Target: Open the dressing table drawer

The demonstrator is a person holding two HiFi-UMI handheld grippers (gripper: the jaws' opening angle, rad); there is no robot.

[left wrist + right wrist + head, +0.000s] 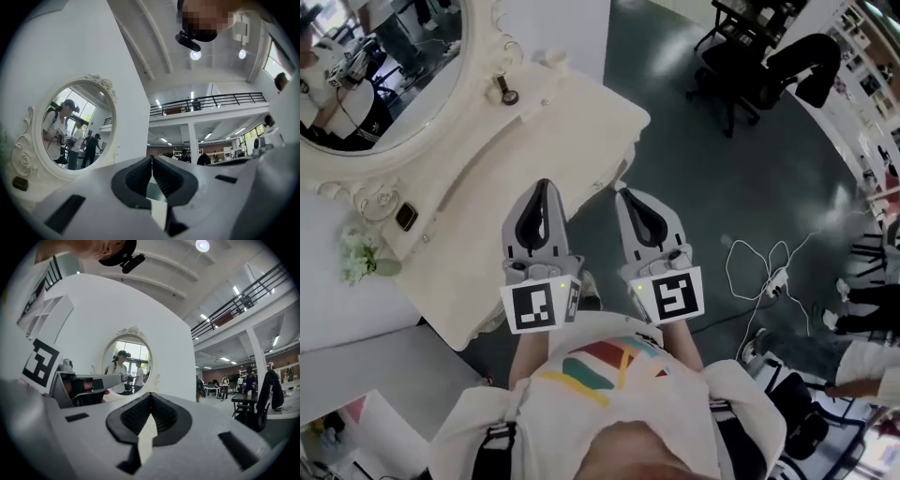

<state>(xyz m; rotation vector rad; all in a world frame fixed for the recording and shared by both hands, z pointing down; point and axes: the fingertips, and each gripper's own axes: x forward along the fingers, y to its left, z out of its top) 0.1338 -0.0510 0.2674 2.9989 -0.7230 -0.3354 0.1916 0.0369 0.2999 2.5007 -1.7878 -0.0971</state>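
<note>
**Two shut grippers, and the drawer is not open yet**

Two grippers are held up close in front of the person's chest. They sit side by side, just to the right of the dressing table point(546, 131). The left gripper point(544, 184) has its jaws pressed together with nothing in between. The right gripper point(624, 193) is the same: jaws together, and empty. Neither one touches the table or anything else.

I think the job has not begun. No drawer sticks out from the dressing table, so it looks closed. The drawer should be in the front side of the table, the side near the left gripper. From up here that side shows only as a thin edge, so I cannot pick out the drawer or its handle. What is left is all of it: reach the front, get hold of the handle, and pull.

Some white flowers point(358, 255) lie at the left end of the dressing table. A big round mirror point(384, 75) stands at the back of it. Far off to the right of the table, across the floor, is a black chair point(750, 70).
</note>
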